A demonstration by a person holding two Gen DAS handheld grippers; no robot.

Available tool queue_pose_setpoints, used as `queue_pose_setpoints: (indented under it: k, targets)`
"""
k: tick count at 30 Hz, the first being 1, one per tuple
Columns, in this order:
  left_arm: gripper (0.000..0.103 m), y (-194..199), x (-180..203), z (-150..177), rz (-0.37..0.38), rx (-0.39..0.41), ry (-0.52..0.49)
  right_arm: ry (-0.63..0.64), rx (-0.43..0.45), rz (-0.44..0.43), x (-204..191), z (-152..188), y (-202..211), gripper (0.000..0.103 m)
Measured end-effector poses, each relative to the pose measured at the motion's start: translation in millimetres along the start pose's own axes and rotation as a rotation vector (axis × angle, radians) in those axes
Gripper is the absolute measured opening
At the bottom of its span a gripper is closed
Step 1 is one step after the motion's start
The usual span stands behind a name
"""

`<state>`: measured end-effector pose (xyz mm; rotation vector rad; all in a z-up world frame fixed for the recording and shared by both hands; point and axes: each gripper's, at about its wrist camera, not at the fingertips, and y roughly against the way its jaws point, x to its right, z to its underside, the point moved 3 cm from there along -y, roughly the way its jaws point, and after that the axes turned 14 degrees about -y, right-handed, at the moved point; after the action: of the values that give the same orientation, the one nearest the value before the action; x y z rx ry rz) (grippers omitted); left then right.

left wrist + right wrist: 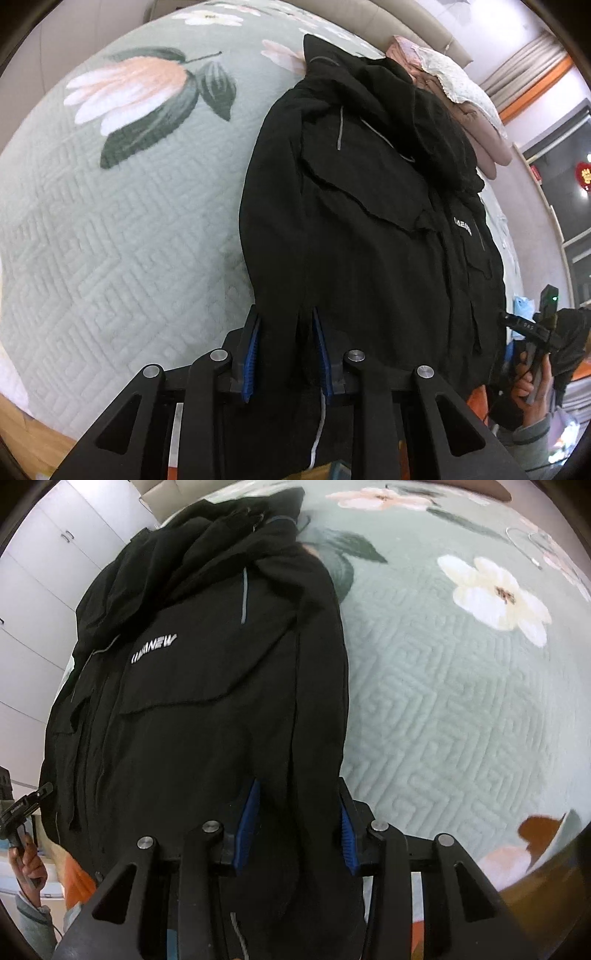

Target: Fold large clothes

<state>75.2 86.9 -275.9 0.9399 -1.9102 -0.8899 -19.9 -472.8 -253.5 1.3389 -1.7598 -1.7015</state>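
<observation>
Each claw, left claw (284,332) and right claw (297,812), pinches the near hem of the black jacket (369,206), which stretches ahead of both across the floral bed quilt (122,229).

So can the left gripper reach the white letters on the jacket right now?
Probably not yet. The left gripper is clamped on the black jacket hem, and the white letters sit farther up the chest; it must let go first.
</observation>
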Motion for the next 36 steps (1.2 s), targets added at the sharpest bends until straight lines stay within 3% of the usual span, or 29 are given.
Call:
queue_pose_setpoints:
  k: [7,10,13,18,21,26,27,29,33,35,36]
  targets:
    - [0.027,4.3,-4.5,15.3,0.062,0.003,0.03,0.036,-0.041,-0.004,2.7,18.5,6.9,0.047]
    - [0.027,20.7,10.9,13.3,0.184,0.062,0.029,0.086,-0.04,-0.005,-12.4,26.1,15.4,0.047]
    - [0.029,33.3,20.0,10.5,0.265,0.123,0.03,0.103,-0.035,-0.093,-27.4,34.3,26.7,0.048]
    - [0.03,3.3,11.5,25.8,0.118,-0.002,0.035,0.051,-0.083,-0.058,-15.3,42.6,5.0,0.051]
    - [0.03,5.4,14.4,33.3,0.102,-0.006,0.029,0.055,-0.106,-0.082,-12.4,55.0,6.6,0.052]
    - [0.03,25.1,27.1,25.4,0.286,0.077,0.054,0.091,-0.138,-0.241,-22.1,68.3,29.9,0.052]
    - [0.036,26.7,30.4,23.5,0.296,0.082,0.05,0.093,-0.143,-0.251,-23.0,70.8,29.1,0.053]
    - [0.044,18.2,32.6,24.4,0.256,0.053,0.03,0.083,-0.154,-0.231,-19.3,74.7,19.2,0.053]
    - [0.043,-2.3,33.7,34.9,0.052,-0.041,-0.033,0.038,-0.167,-0.202,-15.5,80.8,0.3,0.053]
    - [0.032,2.6,36.2,34.8,0.031,-0.019,-0.036,0.057,-0.146,-0.177,-18.9,83.8,4.0,0.049]
    - [0.015,5.5,37.4,33.1,0.02,-0.015,-0.033,0.076,-0.122,-0.141,-22.3,85.2,5.6,0.034]
